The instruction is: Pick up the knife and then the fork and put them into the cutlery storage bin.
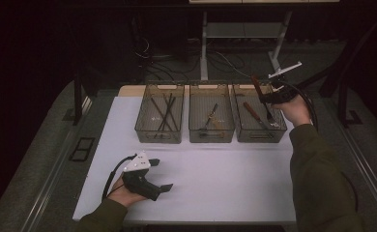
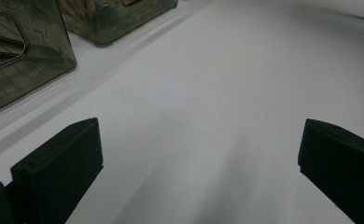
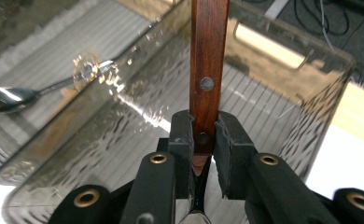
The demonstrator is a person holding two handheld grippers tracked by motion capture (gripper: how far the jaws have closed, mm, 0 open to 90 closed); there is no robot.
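My right gripper (image 1: 272, 96) hangs over the right-hand clear bin (image 1: 262, 138), shut on a wooden-handled utensil (image 1: 255, 85) whose handle points up and away. In the right gripper view the two pads (image 3: 182, 135) clamp the brown riveted handle (image 3: 208, 56), and its metal end shows below the jaws. Another wooden-handled utensil (image 1: 251, 112) lies inside that bin. Near the table's front left my left gripper (image 1: 161, 175) rests in a hand on the white tabletop (image 1: 225, 179). Its jaws stand wide apart with nothing between them, as the left gripper (image 2: 196, 163) view confirms.
Three clear bins stand in a row at the back of the table. The left bin (image 1: 158, 140) holds several dark sticks, the middle bin (image 1: 211, 140) a spoon (image 3: 12, 99) and other cutlery. Cables and desk legs lie on the floor beyond.
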